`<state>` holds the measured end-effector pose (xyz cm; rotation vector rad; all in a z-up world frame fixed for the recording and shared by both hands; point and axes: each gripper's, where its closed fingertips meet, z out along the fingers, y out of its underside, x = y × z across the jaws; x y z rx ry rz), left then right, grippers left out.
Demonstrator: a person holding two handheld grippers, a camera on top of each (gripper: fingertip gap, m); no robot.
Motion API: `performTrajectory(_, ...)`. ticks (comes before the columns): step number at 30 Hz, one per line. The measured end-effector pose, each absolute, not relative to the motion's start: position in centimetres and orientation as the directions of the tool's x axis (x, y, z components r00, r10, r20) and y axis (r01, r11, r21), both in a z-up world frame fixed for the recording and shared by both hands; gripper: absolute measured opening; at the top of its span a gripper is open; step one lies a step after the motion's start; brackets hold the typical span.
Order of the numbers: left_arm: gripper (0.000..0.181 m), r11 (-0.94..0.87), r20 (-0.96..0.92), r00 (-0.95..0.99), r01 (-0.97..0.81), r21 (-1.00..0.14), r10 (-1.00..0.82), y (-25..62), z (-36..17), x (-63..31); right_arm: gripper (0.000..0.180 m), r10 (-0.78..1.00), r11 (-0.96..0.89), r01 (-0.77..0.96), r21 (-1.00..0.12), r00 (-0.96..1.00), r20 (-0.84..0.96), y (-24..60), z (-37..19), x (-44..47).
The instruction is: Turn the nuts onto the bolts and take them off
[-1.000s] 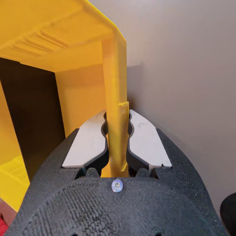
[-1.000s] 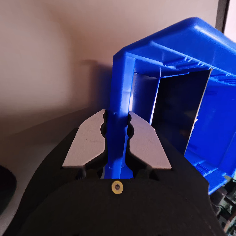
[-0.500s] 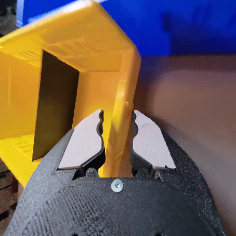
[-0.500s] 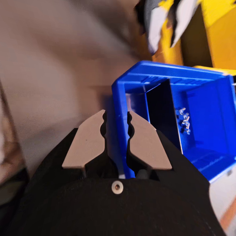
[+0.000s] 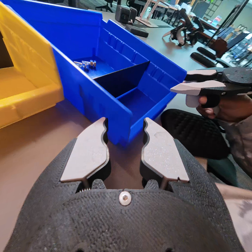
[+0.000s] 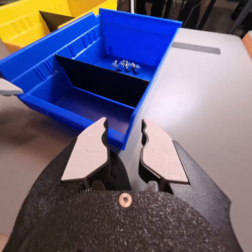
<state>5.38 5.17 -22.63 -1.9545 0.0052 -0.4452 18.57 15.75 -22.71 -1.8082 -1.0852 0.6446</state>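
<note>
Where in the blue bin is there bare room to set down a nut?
The near compartment of the blue bin, between the front lip and the black divider, is bare. The far compartment is crowded mid-floor with bolts.

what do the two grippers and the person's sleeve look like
Both grippers, left gripper and right gripper, look alike: a rough, black, 3D-printed-looking body, rounded toward the camera, with one silver screw in the middle. Each carries two flat grey fingers with wavy black inner edges. From the side, the right one shows a pale grey trigger. The sleeve is light with a mottled pattern. No cables show.
</note>
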Motion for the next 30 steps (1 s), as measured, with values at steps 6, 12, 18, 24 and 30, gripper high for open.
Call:
performTrajectory(6, 0.029, -0.35, 0.063, 0.998, 0.06, -0.935, 0.001, 8.1, -23.4, 3.3, 0.006, 0.791, -0.189, 0.378, -0.906, 0.605, 0.087, 18.5, -22.8, 18.3)
performTrajectory(12, 0.019, -0.283, -0.004, 0.999, -0.014, -0.959, -0.036, 8.5, -20.2, 3.8, 0.006, 0.723, -0.079, 0.318, -0.945, 0.67, 0.165, 17.9, -18.9, 19.6)
performTrajectory(18, 0.017, -0.192, -0.032, 0.997, -0.045, -0.98, -0.072, 7.6, -14.7, 4.1, 0.007, 0.687, 0.069, 0.231, -0.97, 0.694, 0.215, 16.0, -10.4, 20.0)
performTrajectory(24, 0.015, -0.061, -0.094, 0.994, -0.091, -0.994, 0.053, 2.2, -7.0, -0.1, 0.009, 0.777, 0.188, 0.061, -0.98, 0.601, 0.187, 11.2, -2.3, 15.3)
performTrajectory(30, 0.014, 0.041, -0.082, 0.951, -0.098, -0.994, 0.298, -7.1, -2.2, -8.0, 0.01, 0.91, 0.172, -0.11, -0.979, 0.398, 0.116, 5.2, 0.2, 5.3)
